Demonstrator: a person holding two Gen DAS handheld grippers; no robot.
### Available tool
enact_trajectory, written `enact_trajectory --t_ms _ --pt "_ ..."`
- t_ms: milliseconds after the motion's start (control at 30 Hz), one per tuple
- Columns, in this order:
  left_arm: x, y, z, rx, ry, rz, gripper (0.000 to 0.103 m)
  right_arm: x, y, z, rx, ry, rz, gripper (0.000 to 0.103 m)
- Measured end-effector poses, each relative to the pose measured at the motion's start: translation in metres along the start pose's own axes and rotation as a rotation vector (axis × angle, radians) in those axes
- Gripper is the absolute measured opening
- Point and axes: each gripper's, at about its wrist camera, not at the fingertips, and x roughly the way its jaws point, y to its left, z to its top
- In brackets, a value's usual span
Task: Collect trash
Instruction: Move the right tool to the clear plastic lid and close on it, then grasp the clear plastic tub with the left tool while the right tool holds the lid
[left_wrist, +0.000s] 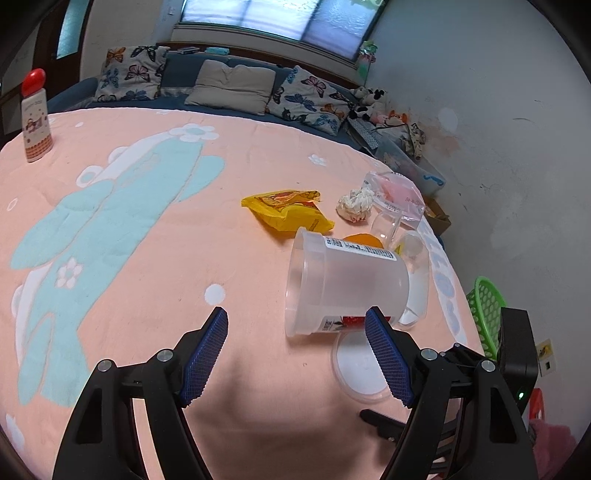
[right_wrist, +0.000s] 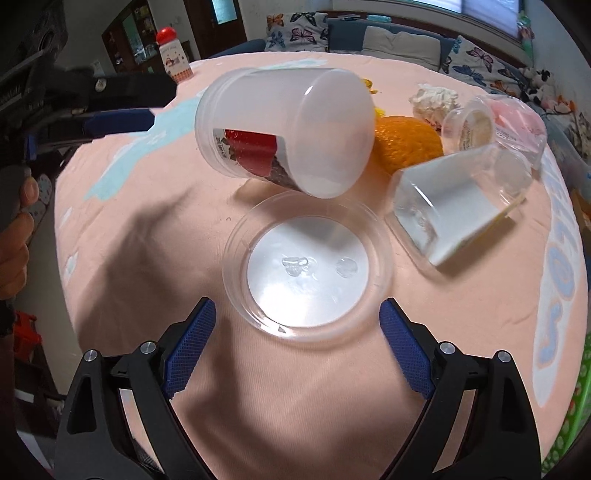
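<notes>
Right gripper (right_wrist: 297, 347) jaws wide, empty, over clear lid (right_wrist: 306, 266). Tipped frosted tub (right_wrist: 284, 129) at 12 o'clock, clear cup (right_wrist: 454, 206) at 2. Left gripper (left_wrist: 295, 354) wide, empty; yellow wrapper (left_wrist: 288, 212), crumpled tissue (left_wrist: 355, 205) at 12–1. Green basket (left_wrist: 485, 314) at 3.

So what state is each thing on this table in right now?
Frosted tub: on its side, empty.
Clear lid: lying flat, off any container.
Clear cup: tipped over.
Yellow wrapper: torn open.
Tissue: crumpled.
Red-capped bottle: upright, capped.
Left gripper: open, empty.
Right gripper: open, empty.
</notes>
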Motion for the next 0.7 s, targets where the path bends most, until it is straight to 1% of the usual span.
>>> enact_trajectory --t_ms 167,233,433,533,600,700 --pt "0.012 0.002 0.006 0.015 0.018 -0.027 0.074 0.01 0.006 0.006 -0.003 -0.007 -0.046 0.092" --pt "0.016 0.002 0.007 0.022 0.021 -0.038 0.073 0.01 0.004 0.006 0.003 -0.011 -0.051 0.092" --pt "0.029 0.009 0.013 0.01 0.043 -0.083 0.071 0.017 0.004 0.008 -0.001 -0.015 -0.088 0.092" --pt "0.033 0.01 0.016 0.013 0.049 -0.102 0.07 0.019 0.003 0.01 0.005 -0.02 -0.09 0.093" --pt "0.037 0.01 0.017 0.019 0.056 -0.135 0.07 0.02 0.001 0.01 0.013 -0.024 -0.088 0.094" --pt "0.043 0.008 0.019 0.032 0.064 -0.15 0.07 0.022 0.001 0.012 0.009 -0.03 -0.097 0.092"
